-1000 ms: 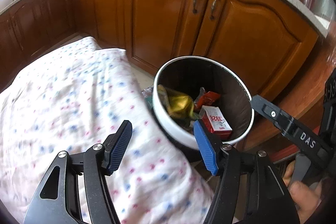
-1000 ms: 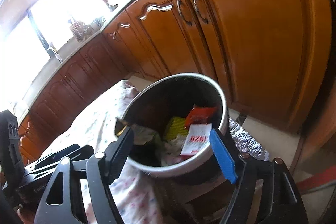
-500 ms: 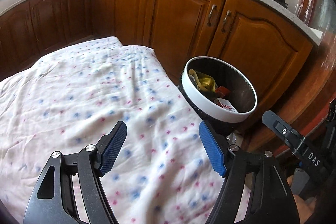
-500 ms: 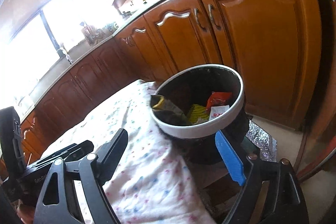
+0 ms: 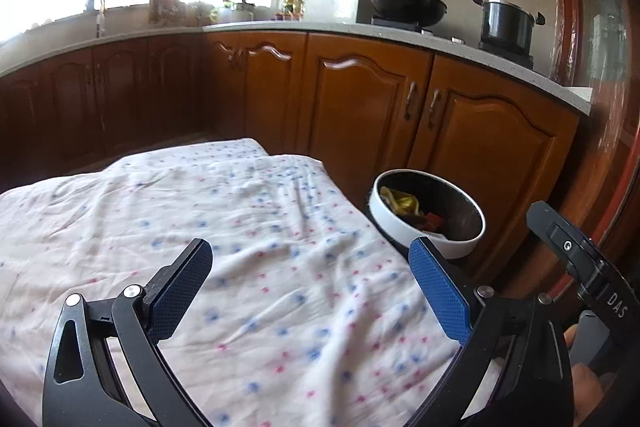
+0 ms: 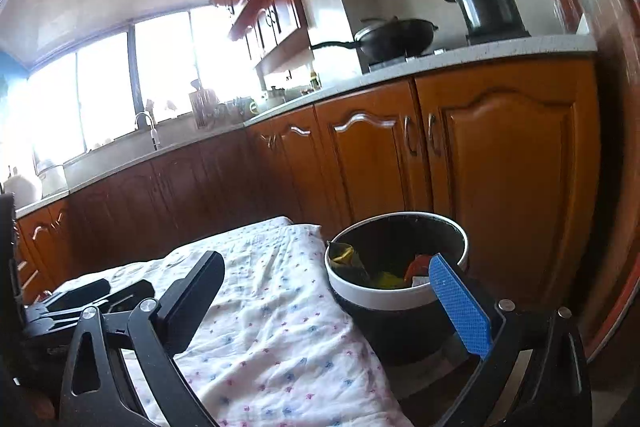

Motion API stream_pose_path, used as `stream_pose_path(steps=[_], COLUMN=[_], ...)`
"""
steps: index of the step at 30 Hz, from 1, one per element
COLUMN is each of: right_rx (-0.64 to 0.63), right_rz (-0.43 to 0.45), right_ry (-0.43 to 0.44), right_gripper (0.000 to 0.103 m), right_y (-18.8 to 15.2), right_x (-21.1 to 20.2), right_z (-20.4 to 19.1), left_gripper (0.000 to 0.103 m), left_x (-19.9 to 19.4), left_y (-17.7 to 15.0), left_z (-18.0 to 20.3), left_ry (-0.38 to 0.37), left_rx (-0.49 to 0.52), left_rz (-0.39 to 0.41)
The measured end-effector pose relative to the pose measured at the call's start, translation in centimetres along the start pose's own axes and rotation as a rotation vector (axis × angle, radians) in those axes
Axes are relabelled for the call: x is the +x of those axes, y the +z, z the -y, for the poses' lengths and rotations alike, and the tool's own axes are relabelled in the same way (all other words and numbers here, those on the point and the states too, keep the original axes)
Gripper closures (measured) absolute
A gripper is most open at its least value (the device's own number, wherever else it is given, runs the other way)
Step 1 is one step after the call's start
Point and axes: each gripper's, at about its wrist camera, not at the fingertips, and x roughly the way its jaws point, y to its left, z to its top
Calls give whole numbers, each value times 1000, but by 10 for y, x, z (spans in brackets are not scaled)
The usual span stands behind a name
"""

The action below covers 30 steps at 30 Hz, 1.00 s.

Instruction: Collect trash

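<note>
A round black trash bin with a white rim stands on the floor at the table's right edge; it also shows in the right wrist view. It holds a yellow wrapper, a red packet and other trash. My left gripper is open and empty above the flowered tablecloth, left of and behind the bin. My right gripper is open and empty, with the bin just past its right finger.
Brown kitchen cabinets run behind the table and bin. On the counter stand a wok and a dark pot. A sink tap sits under the bright window. The left gripper body shows at the left of the right wrist view.
Both grippers have pulled back and up from the bin, still open. The bin now looks smaller and farther, and the counter and window have come into view.
</note>
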Motion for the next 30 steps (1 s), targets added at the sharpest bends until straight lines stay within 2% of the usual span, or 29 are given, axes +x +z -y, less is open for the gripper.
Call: stream_pose_path(steps=[6,17,30], right_rx=[-66,-77,-84], right_rz=[2,10,12], right_ry=[1,19,41], right_gripper=[0,0,0], right_y=[-18,-31,-31], right_x=[-1,-12,-13], right_z=[-11,-17,-25], left_gripper=[2,2,2], left_x=[-14,-25,-37], left_y=[-20,-43,-48], left_z=[-8,-17,-23], left_ry=[52,107,156], left_rx=[15,11,9], left_rz=[43,69,99])
